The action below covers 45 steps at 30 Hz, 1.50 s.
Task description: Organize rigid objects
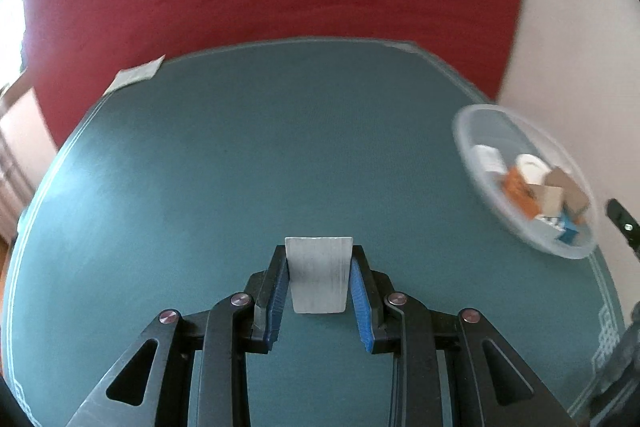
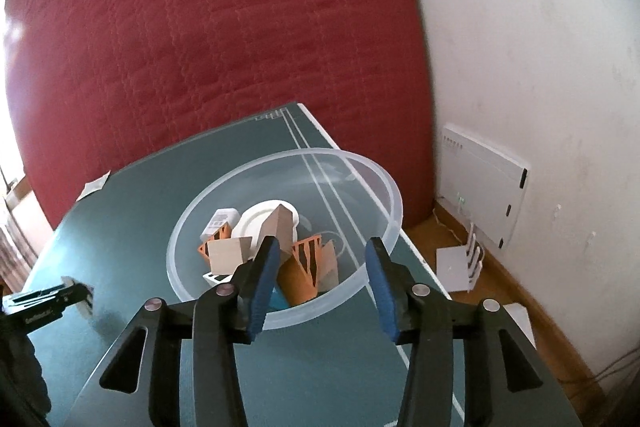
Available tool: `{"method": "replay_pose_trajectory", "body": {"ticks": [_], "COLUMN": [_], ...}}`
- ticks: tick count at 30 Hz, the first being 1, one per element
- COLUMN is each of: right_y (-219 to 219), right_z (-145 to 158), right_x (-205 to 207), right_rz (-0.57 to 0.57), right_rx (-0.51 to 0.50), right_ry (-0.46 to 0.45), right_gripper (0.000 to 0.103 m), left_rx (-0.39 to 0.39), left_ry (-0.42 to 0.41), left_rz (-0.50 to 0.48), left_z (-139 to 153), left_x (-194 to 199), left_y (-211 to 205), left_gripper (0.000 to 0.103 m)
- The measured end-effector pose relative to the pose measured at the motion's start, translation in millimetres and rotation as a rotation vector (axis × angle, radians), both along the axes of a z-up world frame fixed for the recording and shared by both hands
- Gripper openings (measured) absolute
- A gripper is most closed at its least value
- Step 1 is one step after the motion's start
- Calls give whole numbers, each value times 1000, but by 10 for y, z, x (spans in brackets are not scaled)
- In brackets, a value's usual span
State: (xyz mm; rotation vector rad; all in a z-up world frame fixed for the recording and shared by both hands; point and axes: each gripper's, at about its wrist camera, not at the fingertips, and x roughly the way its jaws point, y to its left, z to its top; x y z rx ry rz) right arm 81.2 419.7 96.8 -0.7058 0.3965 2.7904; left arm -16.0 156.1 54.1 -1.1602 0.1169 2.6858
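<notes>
White block (image 1: 319,273) clamped by its flat sides in left gripper (image 1: 319,255) fingers; looks stiff, light, smooth. Right gripper (image 2: 322,247) fingers apart over bowl (image 2: 390,187)

- A big red cushion (image 2: 208,39) with stitched lines stands up behind the table.
- The table has a dark green top (image 1: 248,155) with thin white lines near its edges.
- A small piece of pale tape (image 1: 136,75) sits on the far left corner of the table.
- A white wall (image 2: 532,59) is on the right.
- A flat white box (image 2: 484,183) leans against the wall, down on the brown wood floor (image 2: 516,287).
- Some white paper (image 2: 454,265) lies on the floor near the box.
</notes>
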Motion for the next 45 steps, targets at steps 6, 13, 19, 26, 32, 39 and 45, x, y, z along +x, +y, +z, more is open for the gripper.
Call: {"method": "replay_pose_trajectory", "body": {"ticks": [6,13,19,26,32,39,45], "right_y": [10,68,82,93,84,83,50], "right_z": [8,-4,7,-7,-26,-23,-28], "right_x": [38,43,39,38,12,25,43], "right_rz": [28,42,43,56,67,63,62], "right_rx": [-12,-35,-51,-60,-64,-67,-59], "right_ry": [17,26,36,43,36,32,28], "right_gripper": [47,47,47,47,47,47,56], "left_rx": [-11,-35,-33,-29,6,-7,-16], "left_ry": [22,47,79,85,66,80,60], "left_rz": [-80,-166,-242,-294,-315,-295,-218], "left_z": [125,228,331,327,280,166,80], "left_x": [46,60,-26,-129,-273,-333,-374], "left_y": [349,681,937,1208,1338,1228,974], "left_gripper": [31,31,31,31,35,79,85]}}
